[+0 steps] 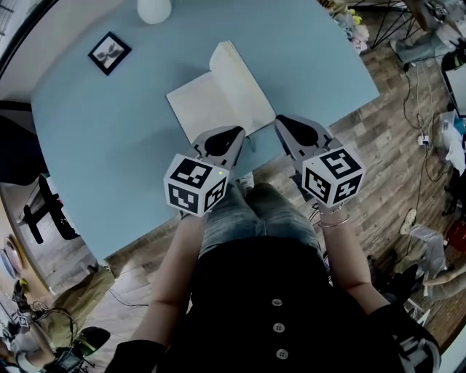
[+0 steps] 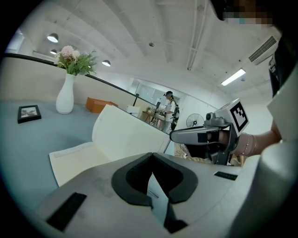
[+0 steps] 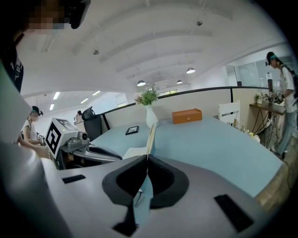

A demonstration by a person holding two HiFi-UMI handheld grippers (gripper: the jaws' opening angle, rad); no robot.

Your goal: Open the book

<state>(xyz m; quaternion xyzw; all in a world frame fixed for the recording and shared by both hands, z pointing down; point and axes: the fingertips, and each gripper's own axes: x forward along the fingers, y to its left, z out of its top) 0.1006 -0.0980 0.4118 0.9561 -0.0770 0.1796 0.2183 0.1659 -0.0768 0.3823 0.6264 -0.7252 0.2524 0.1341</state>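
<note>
The book (image 1: 211,102) lies open on the blue table (image 1: 95,160). Its left cream page is flat and its right leaf stands up at an angle. My left gripper (image 1: 239,131) hovers at the book's near edge with the jaws together and nothing between them. The right gripper (image 1: 280,120) is just right of the book's near corner, also closed and empty. In the left gripper view the book (image 2: 121,139) spreads beyond my jaws (image 2: 152,154), with the right gripper (image 2: 174,135) alongside. In the right gripper view the standing leaf (image 3: 150,135) shows edge-on past the jaws (image 3: 148,156).
A white vase (image 1: 154,9) with flowers and a small black picture frame (image 1: 109,52) stand at the table's far side. An orange box (image 3: 187,115) sits at the far edge. The table's near edge runs just under my grippers, above the person's legs.
</note>
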